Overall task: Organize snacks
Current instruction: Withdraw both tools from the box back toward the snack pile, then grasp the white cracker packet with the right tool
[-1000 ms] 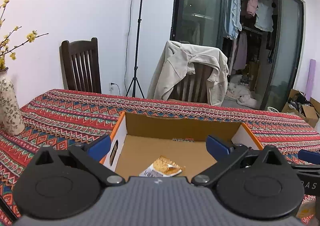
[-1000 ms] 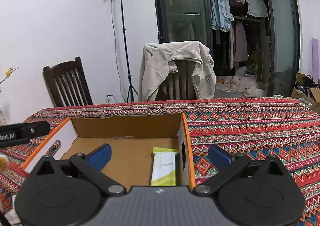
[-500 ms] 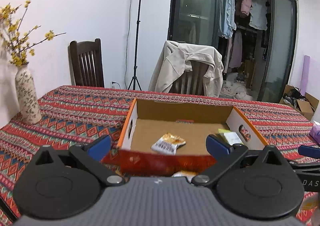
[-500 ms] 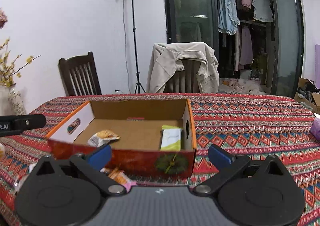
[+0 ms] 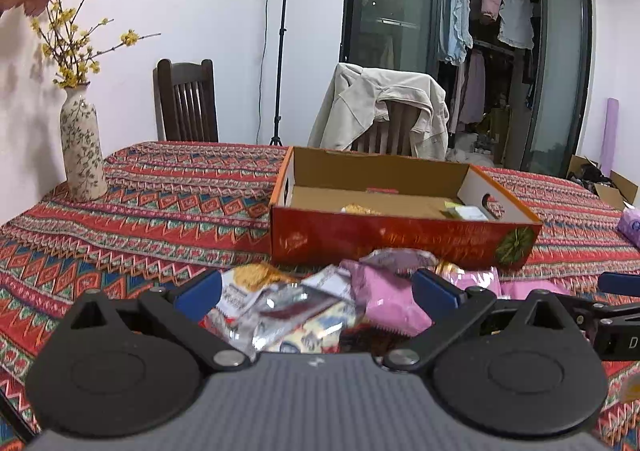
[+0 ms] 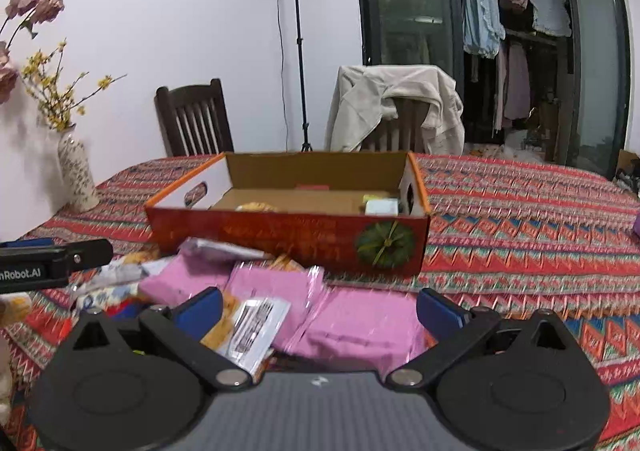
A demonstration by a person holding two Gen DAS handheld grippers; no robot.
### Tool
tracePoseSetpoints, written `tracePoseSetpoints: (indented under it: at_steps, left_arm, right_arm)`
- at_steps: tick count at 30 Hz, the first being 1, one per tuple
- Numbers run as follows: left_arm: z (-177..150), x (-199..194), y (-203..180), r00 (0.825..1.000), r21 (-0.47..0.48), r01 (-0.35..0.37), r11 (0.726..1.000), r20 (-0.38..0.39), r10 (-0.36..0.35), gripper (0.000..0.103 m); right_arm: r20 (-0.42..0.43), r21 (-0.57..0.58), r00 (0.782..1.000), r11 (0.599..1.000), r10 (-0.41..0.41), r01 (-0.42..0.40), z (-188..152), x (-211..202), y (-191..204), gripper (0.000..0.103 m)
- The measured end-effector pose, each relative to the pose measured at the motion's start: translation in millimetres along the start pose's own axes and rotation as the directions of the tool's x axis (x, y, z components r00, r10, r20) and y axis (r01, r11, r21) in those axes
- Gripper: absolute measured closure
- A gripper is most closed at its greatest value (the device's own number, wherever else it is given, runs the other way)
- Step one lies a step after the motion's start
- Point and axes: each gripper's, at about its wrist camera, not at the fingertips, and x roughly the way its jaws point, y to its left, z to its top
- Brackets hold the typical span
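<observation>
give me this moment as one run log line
left gripper: open, empty | right gripper: open, empty | snack pile: in front of box | box: two snacks inside

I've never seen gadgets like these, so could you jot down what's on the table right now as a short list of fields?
Box: open cardboard box on the patterned tablecloth
Inside box: a yellow-white packet at the right end, a golden packet towards the left
Loose snacks: a pile in front of the box, with pink packets
Left gripper: open, empty
Right gripper: open, empty
Vase: far left
</observation>
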Motion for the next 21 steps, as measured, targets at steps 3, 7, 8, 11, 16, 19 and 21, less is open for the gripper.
tracePoseSetpoints:
  at_steps: [3, 7, 8, 11, 16, 19, 21]
  left_arm:
    - [-5.0, -1.3, 1.5, 1.000, -0.001, 0.008, 1.000, -0.007, -0.008, 0.000]
    - [-7.2, -1.9, 3.9, 1.000, -0.004, 0.015, 1.000, -0.011, -0.015, 0.000]
    - [-7.5, -1.6, 4.9, 1.000, -0.006, 0.015, 1.000, -0.012, -0.015, 0.000]
    - [-9.1, 0.6, 7.2, 1.000, -0.014, 0.012, 1.000, -0.022, -0.012, 0.000]
    - [-11.1, 4.3, 9.9, 0.999, -0.024, 0.019, 1.000, -0.033, -0.020, 0.000]
    - [-11.3, 7.1, 13.5, 0.999, -0.034, 0.017, 0.999, -0.039, -0.018, 0.000]
    - [-11.0, 8.6, 16.4, 0.999, -0.041, 0.017, 0.999, -0.041, -0.019, 0.000]
  right_arm:
    - [-0.022, 0.001, 1.000, 1.000, 0.003, -0.003, -6.4, 2.4, 2.7, 0.000]
    - [-0.044, 0.001, 0.999, 1.000, 0.002, -0.002, -12.0, 5.0, 5.9, 0.000]
    - [-0.048, 0.001, 0.999, 1.000, 0.002, -0.002, -12.8, 5.8, 6.6, 0.000]
    - [-0.061, -0.008, 0.998, 1.000, 0.002, -0.002, -13.8, 9.5, 10.6, 0.000]
    - [-0.077, -0.022, 0.997, 1.000, 0.010, -0.012, -12.9, 19.7, 21.1, 0.000]
    - [-0.080, -0.043, 0.997, 0.999, 0.012, -0.016, -9.7, 25.3, 30.2, 0.000]
    - [-0.081, -0.060, 0.997, 0.998, 0.009, -0.014, -7.5, 29.8, 37.1, 0.000]
